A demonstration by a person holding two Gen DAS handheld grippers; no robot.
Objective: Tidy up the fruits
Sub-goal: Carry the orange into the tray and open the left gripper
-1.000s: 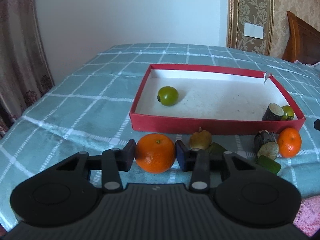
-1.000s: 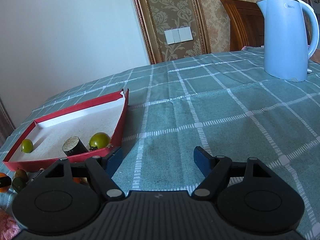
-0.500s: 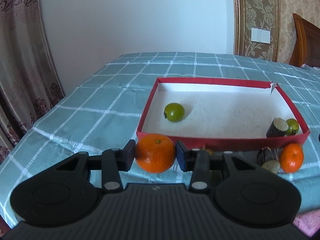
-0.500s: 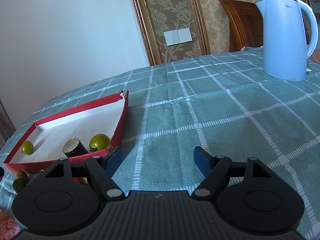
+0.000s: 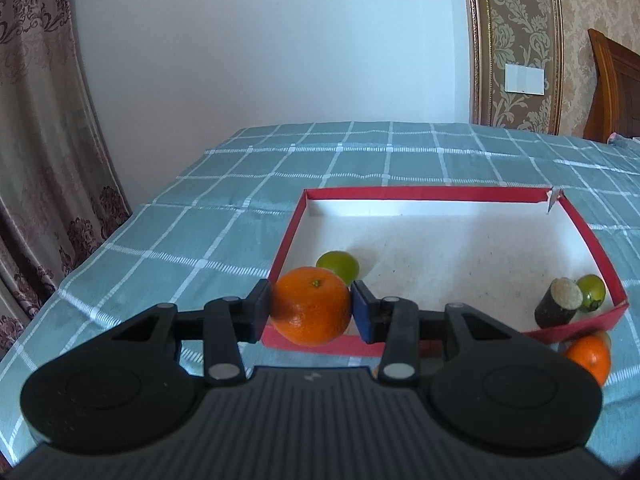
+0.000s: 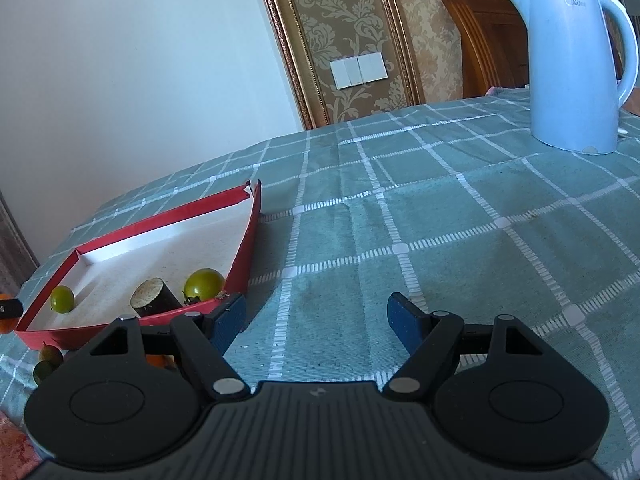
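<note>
My left gripper (image 5: 311,309) is shut on an orange mandarin (image 5: 311,305), held in the air over the near left corner of the red box (image 5: 452,193). Inside the box lie a green fruit (image 5: 340,266) behind the mandarin, and at the right a dark cut stalk piece (image 5: 559,308) with another green fruit (image 5: 592,297). A second mandarin (image 5: 591,357) rests on the cloth outside the box's near right corner. My right gripper (image 6: 316,320) stands open over bare tablecloth, to the right of the red box (image 6: 248,236).
A light blue kettle (image 6: 572,68) stands at the far right of the checked teal tablecloth (image 6: 440,216). Small fruits (image 6: 48,358) lie on the cloth in front of the box. Curtains (image 5: 44,160) hang beyond the table's left edge.
My left gripper has lifted the mandarin off the cloth and carried it forward, up to the box's near wall. The right gripper has stayed still.
</note>
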